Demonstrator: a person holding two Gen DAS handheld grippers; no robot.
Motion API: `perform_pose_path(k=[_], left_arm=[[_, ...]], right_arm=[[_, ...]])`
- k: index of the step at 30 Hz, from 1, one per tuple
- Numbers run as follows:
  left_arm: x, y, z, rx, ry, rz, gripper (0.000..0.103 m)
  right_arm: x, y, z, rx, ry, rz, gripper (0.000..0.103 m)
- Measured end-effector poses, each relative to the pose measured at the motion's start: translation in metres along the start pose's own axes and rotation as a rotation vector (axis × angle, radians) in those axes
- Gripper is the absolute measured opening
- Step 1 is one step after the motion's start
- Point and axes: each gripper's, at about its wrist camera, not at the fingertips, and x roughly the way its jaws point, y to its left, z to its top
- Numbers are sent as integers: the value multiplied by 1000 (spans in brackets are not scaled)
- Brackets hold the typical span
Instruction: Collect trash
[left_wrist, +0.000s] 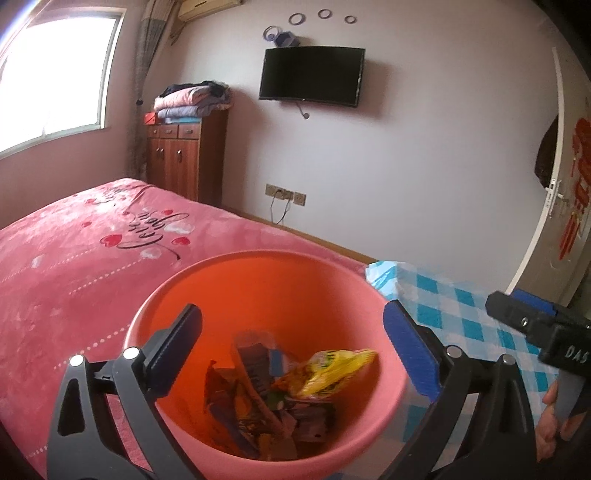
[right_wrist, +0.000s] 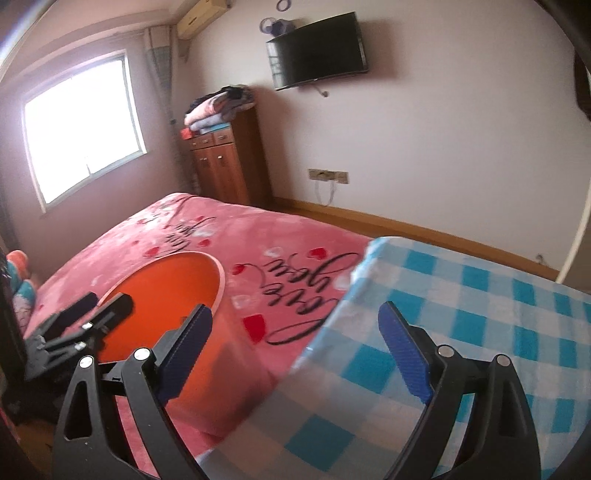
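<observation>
- While the left gripper (left_wrist: 291, 339) hangs spread and empty over the orange bin (left_wrist: 258, 266), wrappers (left_wrist: 280, 391) lie inside it.
- Right gripper (right_wrist: 295, 336), also spread and empty, hovers at the checkered surface (right_wrist: 480, 295).
- Risk: bin sits on soft bed (left_wrist: 74, 258); a nudge could tip it.

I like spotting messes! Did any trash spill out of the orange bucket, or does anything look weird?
Nothing stands out. The wrappers all lie inside the orange bucket, which stands upright beside the pink bed. No trash shows on the checked cloth.
</observation>
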Motion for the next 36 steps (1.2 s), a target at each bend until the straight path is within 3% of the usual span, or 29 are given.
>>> perform_pose_path(k=[20, 36], left_arm=[[-33, -90, -25, 96, 10, -164, 99], [-47, -164, -53, 205, 58, -267, 99]], right_arm=[[-81, -72, -42, 49, -100, -239, 90], [-140, -123, -80, 130, -137, -376, 90]])
